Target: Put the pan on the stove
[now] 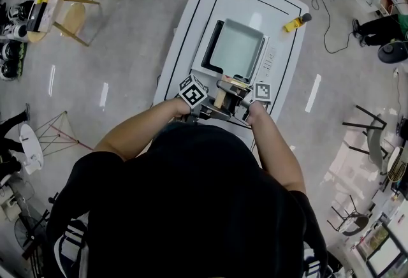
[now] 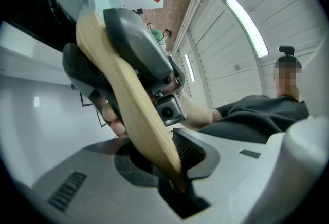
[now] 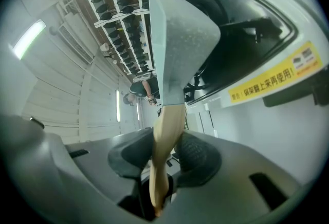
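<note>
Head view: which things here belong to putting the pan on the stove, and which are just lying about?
Part of the job:
- pan
- its wooden handle
- stove
- left gripper and right gripper, both shut on the handle

Lying about:
- yellow-handled tool on the table
- cable
- wooden stool

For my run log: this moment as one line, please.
left hand-held gripper: shut on wooden handle | right hand-held gripper: shut on same handle | pale green square pan: over black stove, contact unclear
</note>
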Demonstrator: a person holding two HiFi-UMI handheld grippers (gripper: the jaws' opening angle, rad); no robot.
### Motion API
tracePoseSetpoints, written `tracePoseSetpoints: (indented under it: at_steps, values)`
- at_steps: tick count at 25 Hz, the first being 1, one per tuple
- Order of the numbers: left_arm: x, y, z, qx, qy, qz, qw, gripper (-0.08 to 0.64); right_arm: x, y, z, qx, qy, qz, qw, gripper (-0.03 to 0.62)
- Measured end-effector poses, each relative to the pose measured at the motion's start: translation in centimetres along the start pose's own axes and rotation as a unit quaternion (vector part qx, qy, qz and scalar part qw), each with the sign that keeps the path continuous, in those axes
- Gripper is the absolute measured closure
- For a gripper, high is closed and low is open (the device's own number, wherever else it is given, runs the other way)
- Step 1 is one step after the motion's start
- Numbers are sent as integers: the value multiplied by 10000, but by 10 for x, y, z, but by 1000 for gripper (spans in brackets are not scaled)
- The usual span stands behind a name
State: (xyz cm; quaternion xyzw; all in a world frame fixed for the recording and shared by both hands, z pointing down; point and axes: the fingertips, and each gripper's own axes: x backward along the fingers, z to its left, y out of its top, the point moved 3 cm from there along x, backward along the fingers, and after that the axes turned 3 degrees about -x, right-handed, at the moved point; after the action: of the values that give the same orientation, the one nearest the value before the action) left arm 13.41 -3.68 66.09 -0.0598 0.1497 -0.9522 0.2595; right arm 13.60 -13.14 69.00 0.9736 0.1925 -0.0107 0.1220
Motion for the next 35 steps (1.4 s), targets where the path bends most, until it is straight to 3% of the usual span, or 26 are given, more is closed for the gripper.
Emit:
tracePoseSetpoints:
  at_steps: [35]
  values:
    - [5, -9, 10, 89, -122, -47, 9999, 489, -5, -3, -8, 72, -15, -13, 10000, 470]
